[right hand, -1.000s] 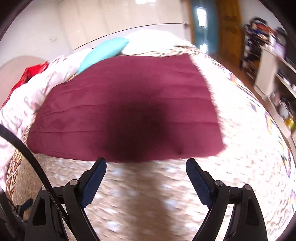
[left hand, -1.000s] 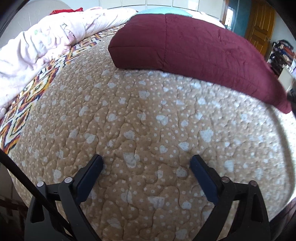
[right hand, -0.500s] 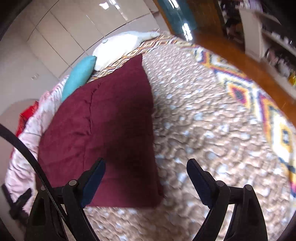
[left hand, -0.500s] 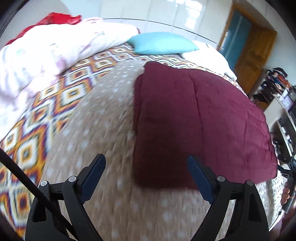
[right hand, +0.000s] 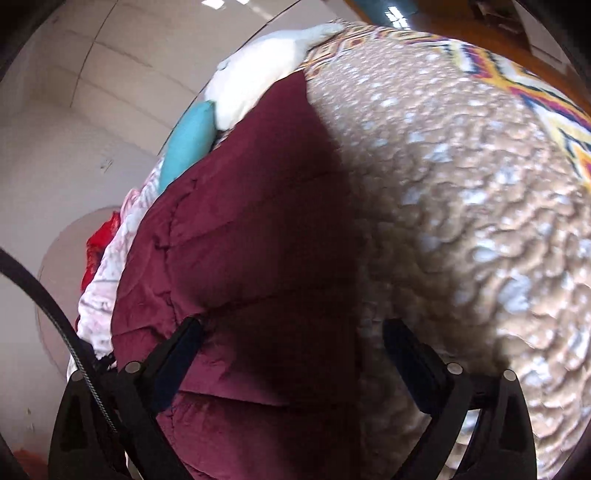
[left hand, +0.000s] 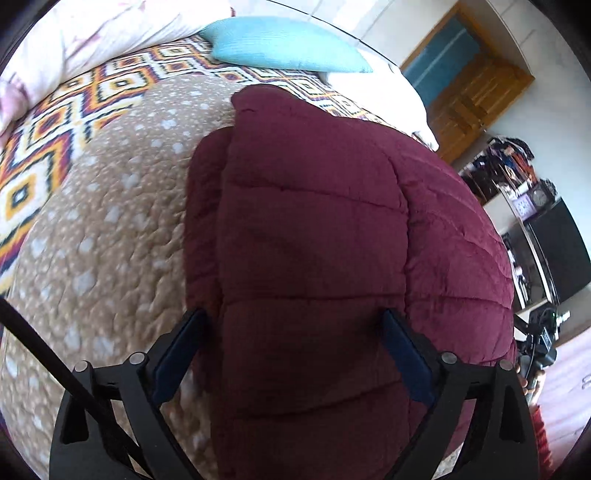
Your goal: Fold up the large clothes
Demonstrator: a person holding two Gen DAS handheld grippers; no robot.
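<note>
Garment: a maroon quilted garment (left hand: 314, 229) lay folded into a thick block on the bed, on a tan dotted quilt (left hand: 92, 229).
Garment's place: in the left wrist view the tan quilt showed to its left; in the right wrist view the garment (right hand: 236, 236) filled the left half, with the tan quilt (right hand: 461, 206) to its right.
Left gripper: the left gripper (left hand: 295, 350) stood wide, its jaws having just been opening; the near part of the garment showed between the blue pads (left hand: 173, 358), which did not press on it.
Right gripper: the right gripper (right hand: 291, 354) also stood wide, jaws just opened further, straddling the garment's right edge; nothing was clamped.
Far end of bed: a turquoise pillow (left hand: 284, 48) and a white pillow (right hand: 262, 77) lay beyond the garment.
Bed cover: a diamond-patterned cover (left hand: 48, 122) showed past the tan quilt.
Left side: pale pink bedding (left hand: 92, 33) was heaped along the bed's far left.
Room: a wooden door (left hand: 476, 92) stood far right.
</note>
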